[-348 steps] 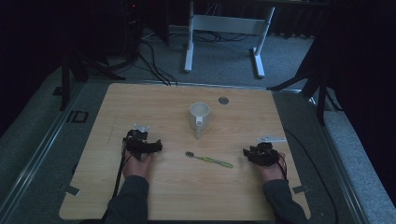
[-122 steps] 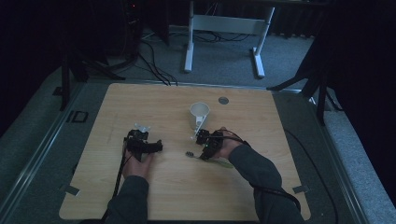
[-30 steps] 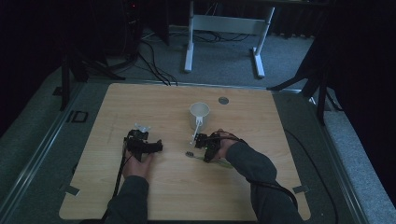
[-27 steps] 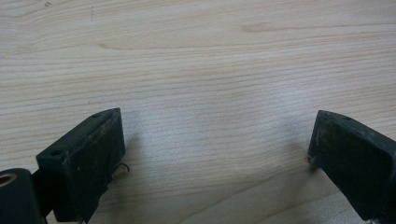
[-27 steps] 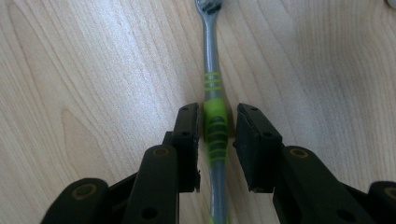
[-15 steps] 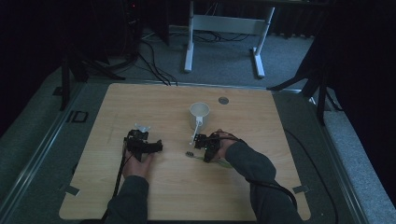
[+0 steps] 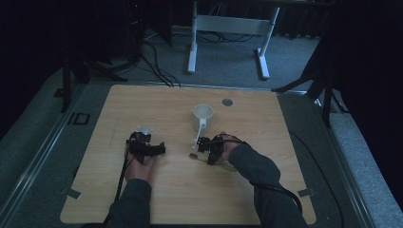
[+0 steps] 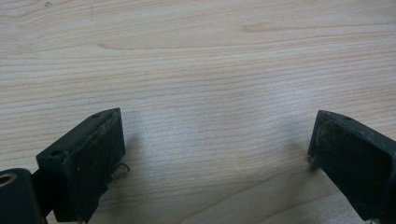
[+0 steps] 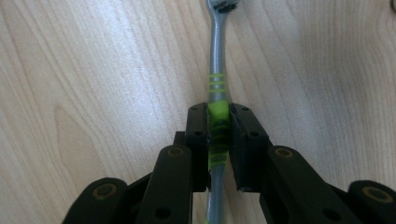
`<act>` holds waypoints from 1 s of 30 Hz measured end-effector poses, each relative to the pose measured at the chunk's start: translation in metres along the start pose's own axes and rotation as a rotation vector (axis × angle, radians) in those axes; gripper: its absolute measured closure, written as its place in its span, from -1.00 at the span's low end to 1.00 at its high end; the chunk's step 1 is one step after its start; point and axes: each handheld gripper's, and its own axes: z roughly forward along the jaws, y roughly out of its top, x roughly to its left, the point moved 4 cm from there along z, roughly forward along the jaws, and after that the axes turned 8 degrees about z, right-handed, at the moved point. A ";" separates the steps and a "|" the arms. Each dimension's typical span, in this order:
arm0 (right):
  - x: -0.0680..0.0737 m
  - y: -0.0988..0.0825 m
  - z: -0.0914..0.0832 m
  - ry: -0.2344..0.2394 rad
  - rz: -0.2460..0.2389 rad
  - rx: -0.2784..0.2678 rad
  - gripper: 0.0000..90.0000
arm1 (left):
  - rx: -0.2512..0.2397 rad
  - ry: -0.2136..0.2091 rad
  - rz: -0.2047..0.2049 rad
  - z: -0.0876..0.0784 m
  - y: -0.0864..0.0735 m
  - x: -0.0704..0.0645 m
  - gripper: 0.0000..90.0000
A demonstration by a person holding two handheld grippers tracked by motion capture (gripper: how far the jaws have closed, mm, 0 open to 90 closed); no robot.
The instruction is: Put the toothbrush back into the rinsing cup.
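- Right hand-held gripper (image 9: 218, 135) has just been closing and now pinches the toothbrush (image 9: 216, 84) by its green grip; the brush lies on the wooden surface (image 9: 93, 70) — bristle head cut off at the top edge.
- Left hand-held gripper (image 8: 215, 149) rests spread wide, nothing between; in the high view its jaws are too dark to make out.
- White cup (image 7: 202, 116) stands near the brush.

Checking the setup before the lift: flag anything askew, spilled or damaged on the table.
Nothing stands out. The white cup stands upright, nothing spilled. The toothbrush lies flat, gripped squarely by the right gripper. The left gripper rests open on bare wood.
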 end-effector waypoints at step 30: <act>-0.004 -0.001 -0.036 -0.002 0.047 -0.152 0.75 | -0.001 0.000 -0.001 0.000 0.000 0.000 -0.91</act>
